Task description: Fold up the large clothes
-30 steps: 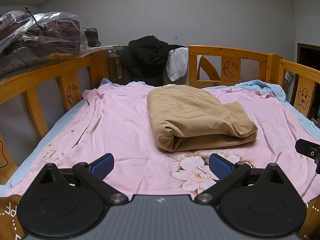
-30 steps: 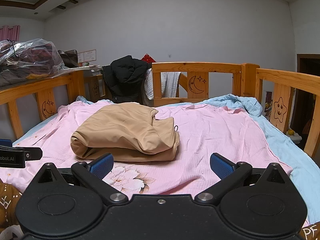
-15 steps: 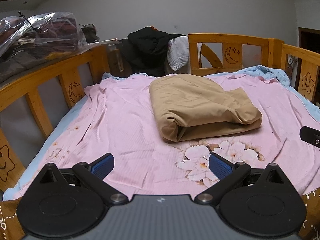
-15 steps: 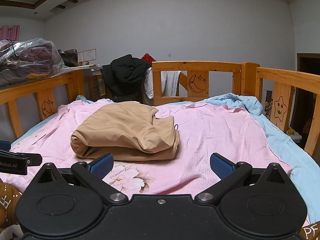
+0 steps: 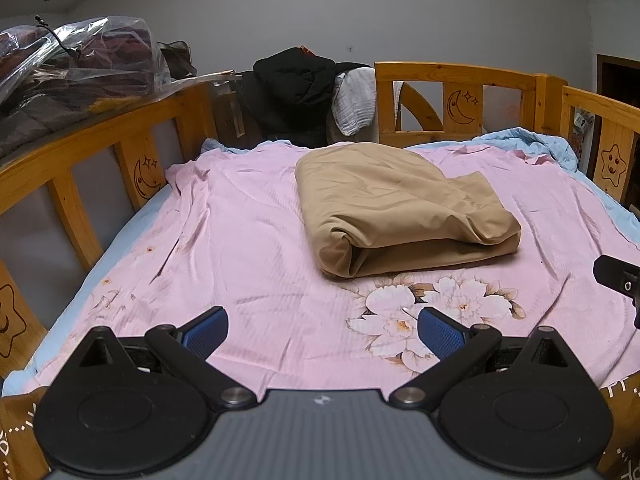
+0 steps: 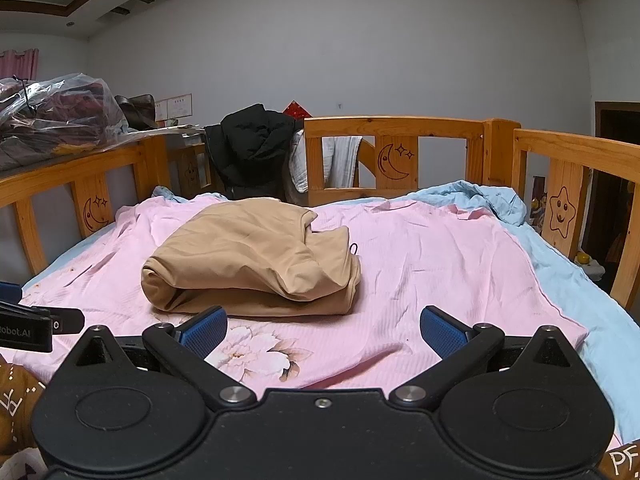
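A tan garment (image 5: 400, 208) lies folded into a thick bundle on the pink floral sheet (image 5: 240, 248); it also shows in the right wrist view (image 6: 252, 260). My left gripper (image 5: 322, 330) is open and empty, near the bed's front edge, short of the bundle. My right gripper (image 6: 324, 328) is open and empty, just in front of the bundle's near edge. The right gripper's side shows at the right edge of the left wrist view (image 5: 620, 280), and the left gripper's side shows at the left of the right wrist view (image 6: 28, 324).
A wooden bed rail (image 5: 460, 80) runs round the bed. A black jacket (image 5: 296, 88) and a white cloth (image 5: 354, 100) hang at the far end. Bagged bedding (image 5: 72, 68) sits on the left rail. A blue sheet (image 6: 568, 280) edges the right side.
The left wrist view has risen and tilted down, so the bundle sits lower in its frame. The right gripper has hardly moved. Both grippers stay open.
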Available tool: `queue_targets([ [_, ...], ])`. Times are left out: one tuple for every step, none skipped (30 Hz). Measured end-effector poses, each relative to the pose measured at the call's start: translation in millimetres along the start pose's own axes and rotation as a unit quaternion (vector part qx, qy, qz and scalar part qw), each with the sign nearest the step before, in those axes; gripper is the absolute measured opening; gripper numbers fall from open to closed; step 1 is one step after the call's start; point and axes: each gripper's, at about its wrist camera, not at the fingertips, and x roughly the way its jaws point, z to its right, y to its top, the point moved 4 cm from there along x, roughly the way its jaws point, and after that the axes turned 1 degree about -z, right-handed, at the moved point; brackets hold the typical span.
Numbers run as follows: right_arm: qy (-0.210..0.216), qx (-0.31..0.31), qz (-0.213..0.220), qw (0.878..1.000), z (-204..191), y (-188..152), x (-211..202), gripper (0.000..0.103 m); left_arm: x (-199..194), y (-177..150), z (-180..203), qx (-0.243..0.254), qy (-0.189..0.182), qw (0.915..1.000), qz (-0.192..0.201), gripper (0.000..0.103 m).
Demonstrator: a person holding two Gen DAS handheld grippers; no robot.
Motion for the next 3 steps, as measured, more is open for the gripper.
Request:
queue_targets([
  [0.000, 0.000, 0.000, 1.000, 0.0, 0.0, 0.0, 0.102, 0.0, -0.1, 0.2, 0.000, 0.000, 1.0000, 0.000, 0.102],
  [0.000, 0.000, 0.000, 1.000, -0.5, -0.3, 0.0, 0.102, 0.0, -0.1, 0.3, 0.000, 0.001, 1.0000, 0.000, 0.102],
  [0.000, 0.000, 0.000, 1.000, 0.3, 0.1, 0.1, 0.102, 0.0, -0.1, 0.3, 0.000, 0.001, 1.0000, 0.000, 0.102],
])
